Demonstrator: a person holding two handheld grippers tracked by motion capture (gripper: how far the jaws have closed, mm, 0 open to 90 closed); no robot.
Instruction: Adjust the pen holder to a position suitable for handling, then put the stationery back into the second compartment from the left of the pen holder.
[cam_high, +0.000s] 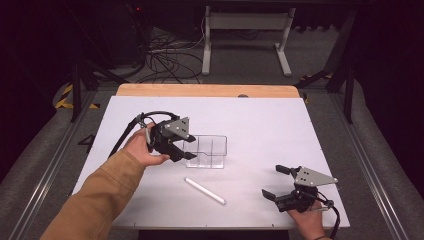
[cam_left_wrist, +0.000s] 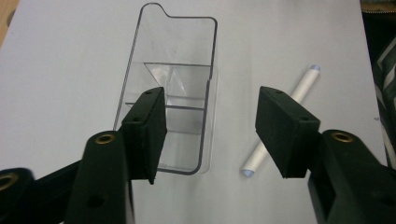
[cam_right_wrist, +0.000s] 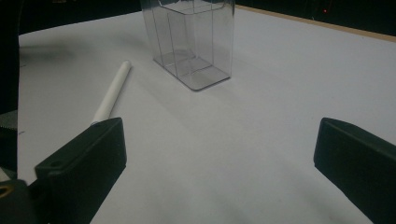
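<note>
A clear plastic container (cam_high: 209, 150) with inner dividers stands upright near the middle of the white table. My left gripper (cam_high: 184, 150) hovers at its left end, open, with nothing between its pads. In the left gripper view the container (cam_left_wrist: 173, 79) lies under and beyond the left jaw of that gripper (cam_left_wrist: 210, 135). A white cylindrical stick (cam_high: 205, 190) lies flat in front of the container, apart from it, also the stick (cam_left_wrist: 290, 105). My right gripper (cam_high: 272, 181) rests low at the front right, wide open and empty. Beyond that gripper (cam_right_wrist: 219, 158) are the stick (cam_right_wrist: 112, 91) and the container (cam_right_wrist: 191, 42).
The white sheet (cam_high: 260, 125) covers the table, with a wooden strip (cam_high: 207, 90) along the far edge. Beyond the table are white desk legs (cam_high: 245, 22) and loose cables (cam_high: 165, 60) on the floor. A person's sleeve (cam_high: 95, 200) comes in at the lower left.
</note>
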